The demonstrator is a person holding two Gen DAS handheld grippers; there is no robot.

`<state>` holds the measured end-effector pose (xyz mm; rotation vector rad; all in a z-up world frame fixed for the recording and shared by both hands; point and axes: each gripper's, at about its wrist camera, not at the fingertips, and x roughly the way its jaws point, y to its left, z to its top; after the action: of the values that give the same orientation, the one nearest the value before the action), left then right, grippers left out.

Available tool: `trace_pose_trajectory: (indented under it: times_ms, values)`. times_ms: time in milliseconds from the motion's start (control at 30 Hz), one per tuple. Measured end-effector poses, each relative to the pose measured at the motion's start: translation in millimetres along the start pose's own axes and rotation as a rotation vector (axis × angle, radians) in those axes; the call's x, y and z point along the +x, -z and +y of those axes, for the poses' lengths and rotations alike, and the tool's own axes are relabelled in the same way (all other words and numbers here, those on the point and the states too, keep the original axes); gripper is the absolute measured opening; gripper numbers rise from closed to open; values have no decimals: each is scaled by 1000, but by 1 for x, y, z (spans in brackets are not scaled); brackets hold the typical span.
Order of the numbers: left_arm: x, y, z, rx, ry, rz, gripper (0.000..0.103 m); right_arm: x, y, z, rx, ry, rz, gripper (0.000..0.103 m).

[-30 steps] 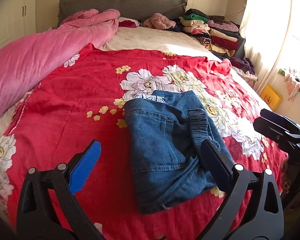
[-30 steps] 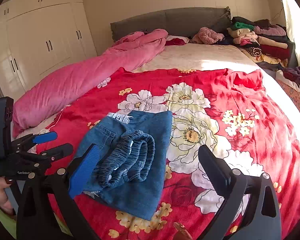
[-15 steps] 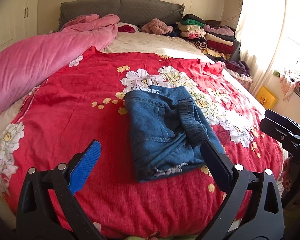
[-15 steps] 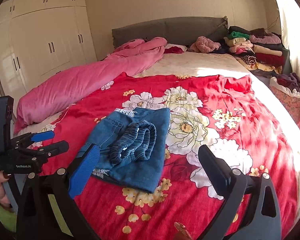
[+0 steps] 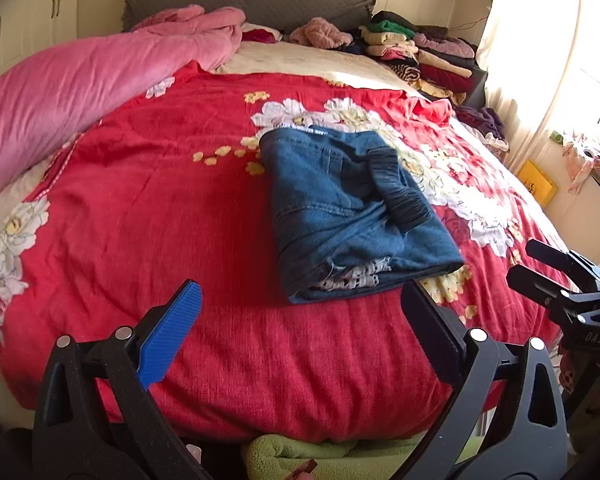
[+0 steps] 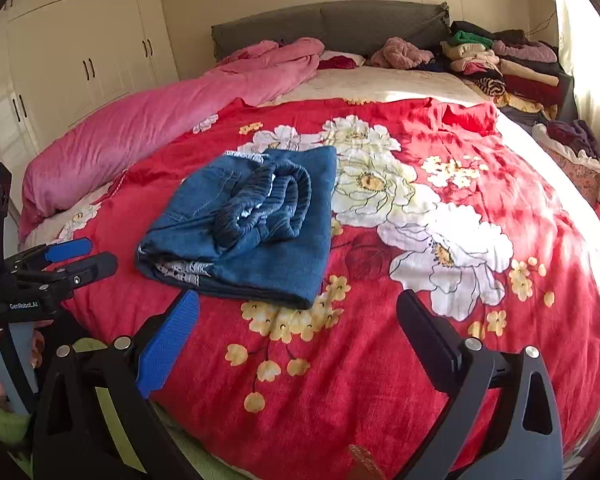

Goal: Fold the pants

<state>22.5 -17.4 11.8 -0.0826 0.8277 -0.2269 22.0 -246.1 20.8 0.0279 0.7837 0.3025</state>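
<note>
Well apart, folded pants point(image 5: 352, 216), spread tool point(image 5: 300, 328)

The pants point(image 6: 256, 224) are mid-blue denim with a darker, greyer gathered waistband point(image 6: 268, 204) and pale whitish fraying at the hem facing the near edge of the bed. They lie on a bright red blanket point(image 5: 140, 216) printed with large white flowers and small yellow blossoms. Along the left edge of the bed runs a plain pink duvet point(image 6: 148, 120); the sheet point(image 6: 380, 82) beyond the blanket is cream. The headboard point(image 6: 340, 24) is dark grey. The left gripper point(image 5: 300, 316) and the right gripper point(image 6: 298, 328) are black, each with one blue ribbed pad. The wardrobe point(image 6: 80, 48) is cream with dark handles.
</note>
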Motion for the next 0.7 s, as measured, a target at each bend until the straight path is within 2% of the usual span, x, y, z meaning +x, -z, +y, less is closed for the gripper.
trace_pose_trajectory:
  times_ms: [700]
  values:
    - [5,6,3,-9,-26,13,94,5,3,-5,13,2,13,98]
